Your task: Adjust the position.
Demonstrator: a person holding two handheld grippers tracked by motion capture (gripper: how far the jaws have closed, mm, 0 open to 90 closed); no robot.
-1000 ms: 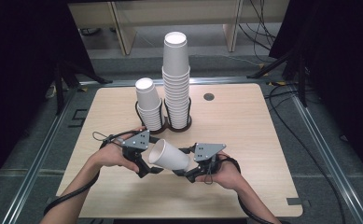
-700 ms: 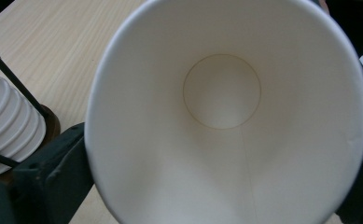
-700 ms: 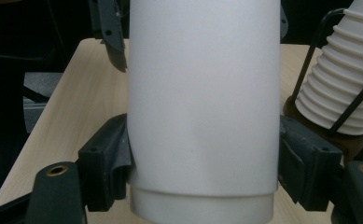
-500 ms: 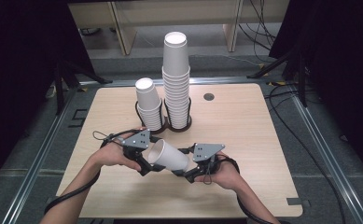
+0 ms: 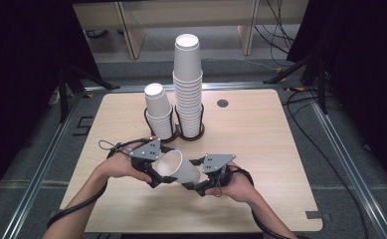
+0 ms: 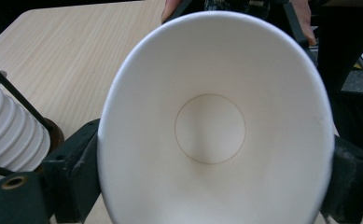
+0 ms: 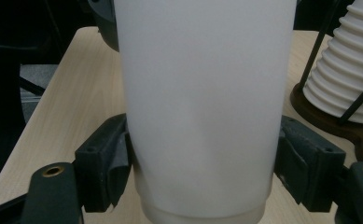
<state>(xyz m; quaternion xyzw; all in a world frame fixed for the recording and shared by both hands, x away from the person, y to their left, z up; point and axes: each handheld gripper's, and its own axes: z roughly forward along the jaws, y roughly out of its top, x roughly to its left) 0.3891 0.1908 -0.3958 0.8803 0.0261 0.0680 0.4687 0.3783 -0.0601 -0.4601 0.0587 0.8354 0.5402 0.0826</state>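
Note:
A single white paper cup (image 5: 177,168) lies on its side above the front of the table, held between both grippers. My left gripper (image 5: 156,175) is at its rim. In the left gripper view the cup's open mouth (image 6: 212,126) faces the camera and the black jaws press on the rim from both sides. My right gripper (image 5: 193,183) grips the cup near its base. The right gripper view shows the cup's outer wall (image 7: 202,102) with the pads (image 7: 116,161) pressed against it.
Two stacks of white cups stand in dark wire holders at mid-table: a short one (image 5: 158,112) and a tall one (image 5: 187,82). A round dark grommet (image 5: 223,103) sits behind them. The wooden table (image 5: 265,149) has bare room to the right. Cables trail from both grippers.

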